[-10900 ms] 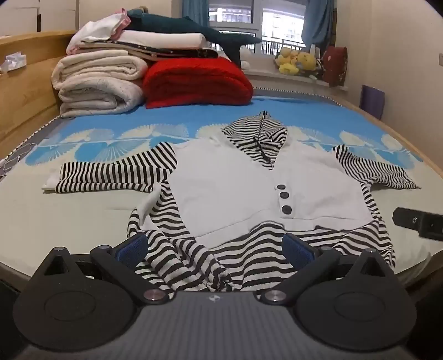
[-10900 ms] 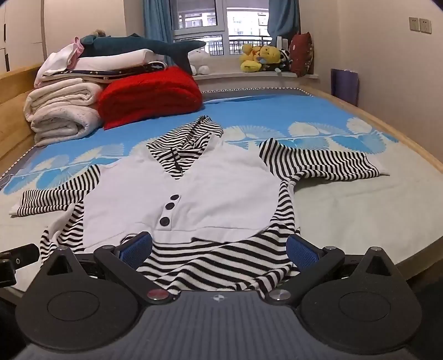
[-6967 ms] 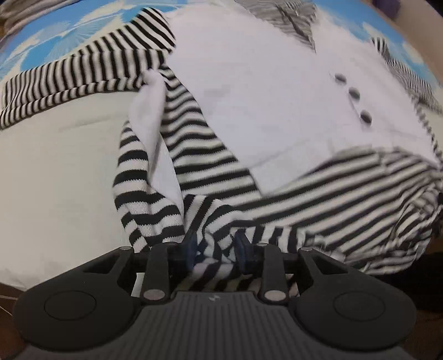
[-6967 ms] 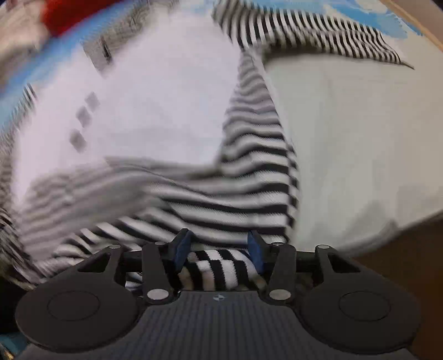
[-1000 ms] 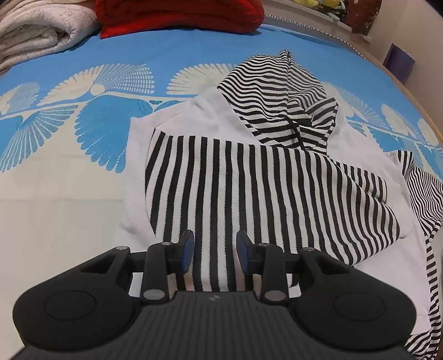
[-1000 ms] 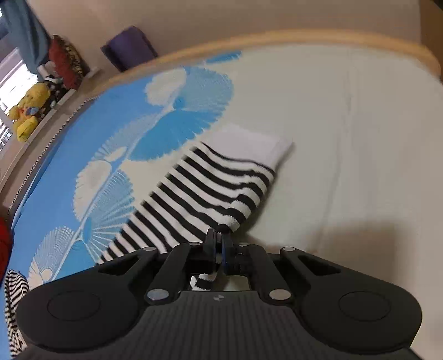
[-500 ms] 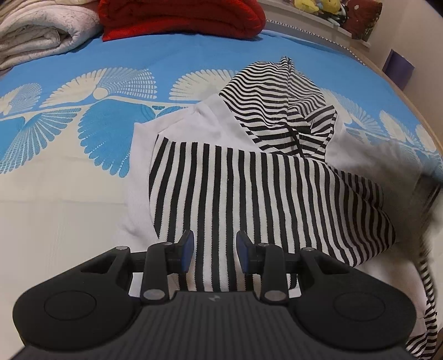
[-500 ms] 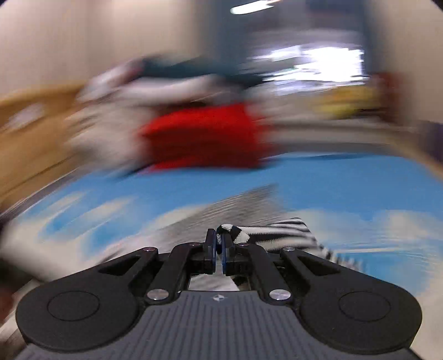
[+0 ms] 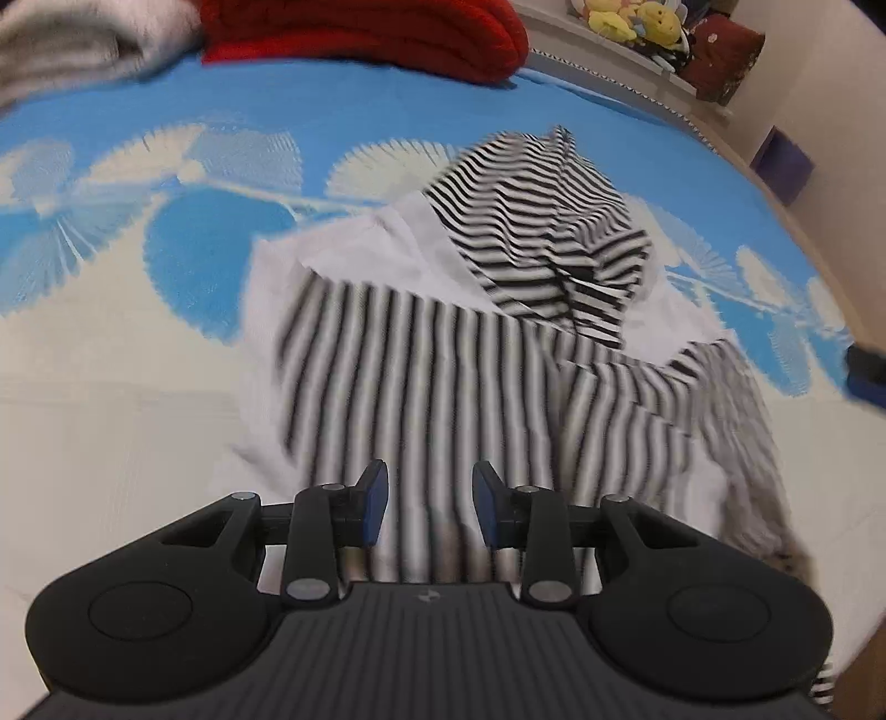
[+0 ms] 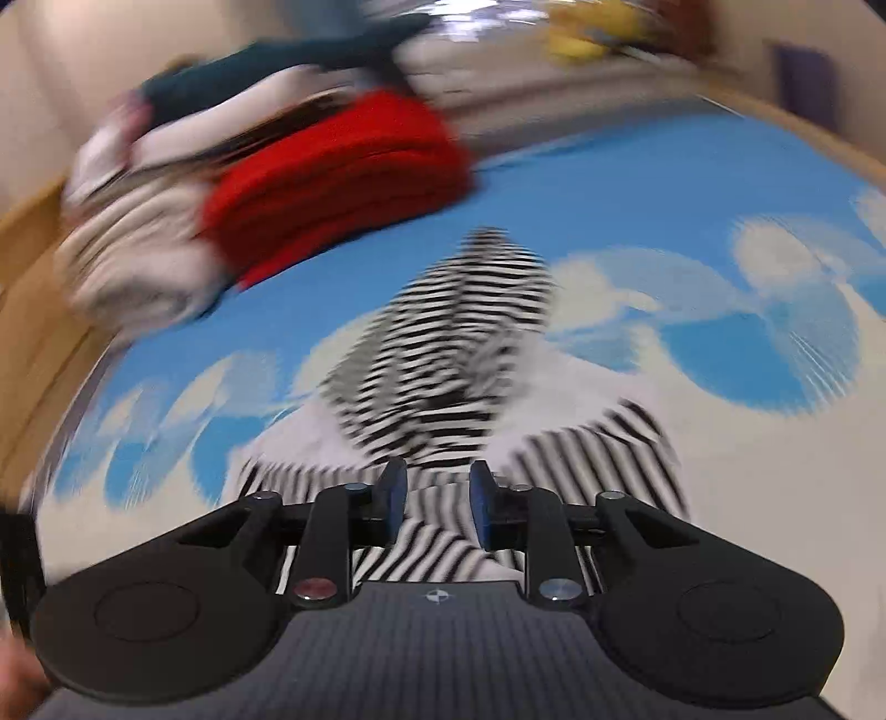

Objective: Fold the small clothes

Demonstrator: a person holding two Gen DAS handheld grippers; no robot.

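A small white hoodie with black-and-white stripes (image 9: pixel 443 354) lies on the bed, its striped sleeves folded across the body and its striped hood (image 9: pixel 548 232) pointing away. My left gripper (image 9: pixel 429 501) is open and empty, just above the garment's near edge. My right gripper (image 10: pixel 434 501) is open and empty, low over the folded striped sleeve (image 10: pixel 587 459), with the hood (image 10: pixel 470 310) beyond it. The right wrist view is blurred. Part of the right gripper shows at the right edge of the left wrist view (image 9: pixel 866 368).
The bed has a blue and cream fan-patterned cover (image 9: pixel 166 232). A folded red blanket (image 9: pixel 360 22) and pale folded blankets (image 10: pixel 127 260) are stacked at the far end. Stuffed toys (image 9: pixel 631 22) sit on the sill. A wooden bed rim (image 10: pixel 33 221) runs along the sides.
My right gripper carried the right sleeve over the garment's body and let go of it; its jaws have opened. My left gripper stayed open and moved slightly.
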